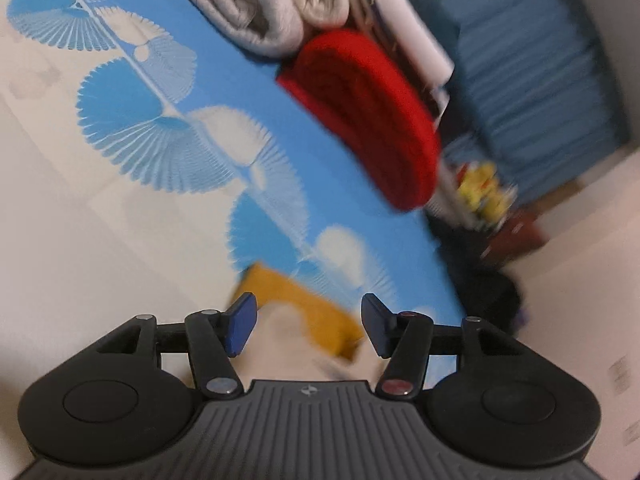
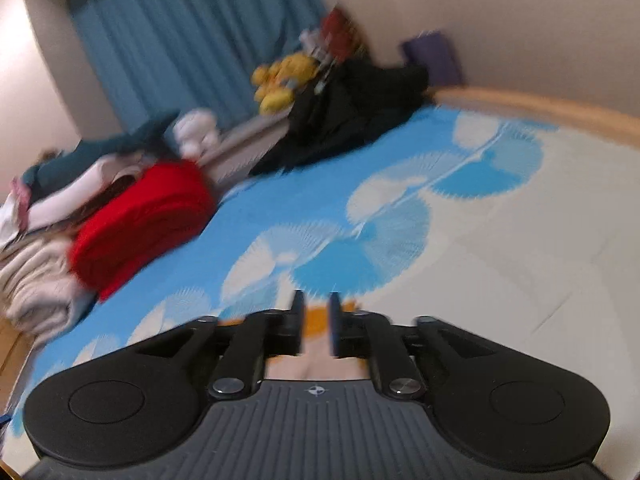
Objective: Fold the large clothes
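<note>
Left wrist: yellow-cream garment [image 1: 304,312] between spread fingers [image 1: 240,324]; axis unclear

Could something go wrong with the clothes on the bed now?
Maybe. The left hand-held gripper is open above the yellow and cream cloth, so it could close on too little of it. The pictures are blurry, as if both hands are moving fast, so a swing might bump the red folded cloth beside the cream pile.

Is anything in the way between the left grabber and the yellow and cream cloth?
Nothing visible. The open left gripper sits right over the mustard-yellow and cream cloth on the blue fan-patterned bed sheet; the folded red blanket lies farther off.
</note>
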Tool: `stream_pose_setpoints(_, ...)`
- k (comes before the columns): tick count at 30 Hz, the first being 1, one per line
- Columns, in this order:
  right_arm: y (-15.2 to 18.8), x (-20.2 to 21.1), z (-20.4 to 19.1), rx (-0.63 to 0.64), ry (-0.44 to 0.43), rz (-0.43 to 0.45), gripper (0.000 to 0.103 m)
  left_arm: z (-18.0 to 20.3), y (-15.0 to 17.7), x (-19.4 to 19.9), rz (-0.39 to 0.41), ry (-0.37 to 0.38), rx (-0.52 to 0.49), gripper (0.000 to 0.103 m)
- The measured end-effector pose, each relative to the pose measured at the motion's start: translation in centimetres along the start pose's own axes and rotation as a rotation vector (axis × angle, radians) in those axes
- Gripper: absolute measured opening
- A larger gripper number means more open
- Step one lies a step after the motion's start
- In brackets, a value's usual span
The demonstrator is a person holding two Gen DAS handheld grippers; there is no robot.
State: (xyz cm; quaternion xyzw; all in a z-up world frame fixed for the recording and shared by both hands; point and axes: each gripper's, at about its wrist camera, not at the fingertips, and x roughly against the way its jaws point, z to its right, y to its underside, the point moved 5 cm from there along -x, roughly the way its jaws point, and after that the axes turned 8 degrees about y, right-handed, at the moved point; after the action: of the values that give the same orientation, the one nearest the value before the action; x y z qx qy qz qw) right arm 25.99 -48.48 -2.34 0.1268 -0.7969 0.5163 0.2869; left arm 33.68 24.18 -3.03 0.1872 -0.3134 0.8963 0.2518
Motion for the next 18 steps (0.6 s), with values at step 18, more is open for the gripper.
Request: stream_pose_setpoints(18,8.8,-6.1,0.0,0.265,0.082,-0.401,0.009,-2.7,6.6,-6.4,-0.304,-0.246,-0.277,0.027)
